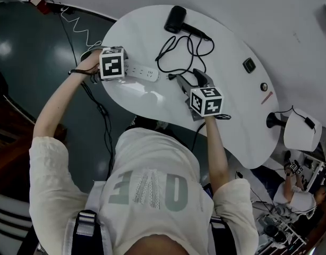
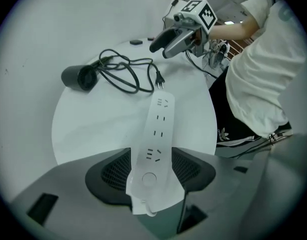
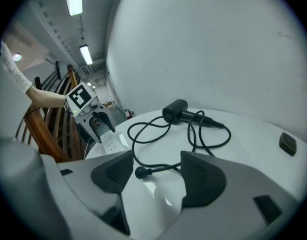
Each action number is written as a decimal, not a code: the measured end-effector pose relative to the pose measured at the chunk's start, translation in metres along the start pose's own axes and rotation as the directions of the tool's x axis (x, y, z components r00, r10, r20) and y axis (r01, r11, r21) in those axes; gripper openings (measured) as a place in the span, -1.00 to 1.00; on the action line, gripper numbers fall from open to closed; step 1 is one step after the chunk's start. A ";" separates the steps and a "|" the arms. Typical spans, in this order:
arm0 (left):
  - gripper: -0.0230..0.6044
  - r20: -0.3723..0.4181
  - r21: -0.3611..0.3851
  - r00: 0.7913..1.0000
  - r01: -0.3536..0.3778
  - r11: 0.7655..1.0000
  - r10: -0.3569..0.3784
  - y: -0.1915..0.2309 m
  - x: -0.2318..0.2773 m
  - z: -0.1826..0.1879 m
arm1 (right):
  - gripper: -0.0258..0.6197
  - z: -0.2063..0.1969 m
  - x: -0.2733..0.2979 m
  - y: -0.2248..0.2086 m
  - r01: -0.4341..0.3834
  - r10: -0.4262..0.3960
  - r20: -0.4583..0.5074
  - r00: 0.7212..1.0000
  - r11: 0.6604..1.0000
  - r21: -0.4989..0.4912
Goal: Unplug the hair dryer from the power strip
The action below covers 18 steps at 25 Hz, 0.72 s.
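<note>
jaws of the left gripper (image 2: 152,171) clenched on the near end of the white power strip (image 2: 158,129). jaws of the right gripper (image 3: 158,174) spread wide, gripping nothing. the black plug (image 3: 142,172) lies loose on the bench (image 3: 253,149) between them, out of the strip, and its cord (image 3: 158,126) loops back to the hair dryer (image 3: 176,111).

Beyond the free end of the power strip (image 1: 142,72), the looped black cord (image 2: 129,89) and its plug (image 2: 159,80) are cluttering the tabletop (image 1: 152,104); the hair dryer (image 1: 178,20) is lying farther off. Between the power strip and the person, bare tabletop is offering open passage.
</note>
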<state>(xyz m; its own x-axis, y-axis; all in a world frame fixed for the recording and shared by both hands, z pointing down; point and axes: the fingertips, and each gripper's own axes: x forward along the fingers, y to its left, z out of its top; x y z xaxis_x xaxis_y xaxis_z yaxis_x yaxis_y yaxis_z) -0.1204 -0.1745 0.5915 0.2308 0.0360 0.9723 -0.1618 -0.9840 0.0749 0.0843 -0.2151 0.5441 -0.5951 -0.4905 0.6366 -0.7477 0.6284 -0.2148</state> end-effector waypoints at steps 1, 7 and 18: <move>-0.17 0.031 -0.007 0.999 -0.016 1.000 0.017 0.002 -0.007 0.008 | -0.04 0.008 -0.003 0.000 -0.001 0.002 0.019 1.000 1.000 -0.003; -0.18 0.329 -0.129 0.925 -0.155 0.980 0.189 0.027 -0.076 0.083 | -0.05 0.099 -0.042 0.005 0.067 -0.052 0.248 0.967 0.997 -0.050; -0.91 0.775 -0.609 0.057 -0.200 0.768 0.629 0.005 -0.316 0.220 | -0.91 0.243 -0.208 0.033 0.222 -0.183 0.758 0.626 0.974 0.052</move>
<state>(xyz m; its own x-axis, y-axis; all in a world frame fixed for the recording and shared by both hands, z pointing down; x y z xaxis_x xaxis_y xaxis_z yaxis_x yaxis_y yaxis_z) 0.0174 -0.2297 0.2361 0.6551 -0.7524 -0.0691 -0.7543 -0.6565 -0.0025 0.1115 -0.2389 0.2242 -0.4591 -0.8796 -0.1243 -0.8752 0.4718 -0.1064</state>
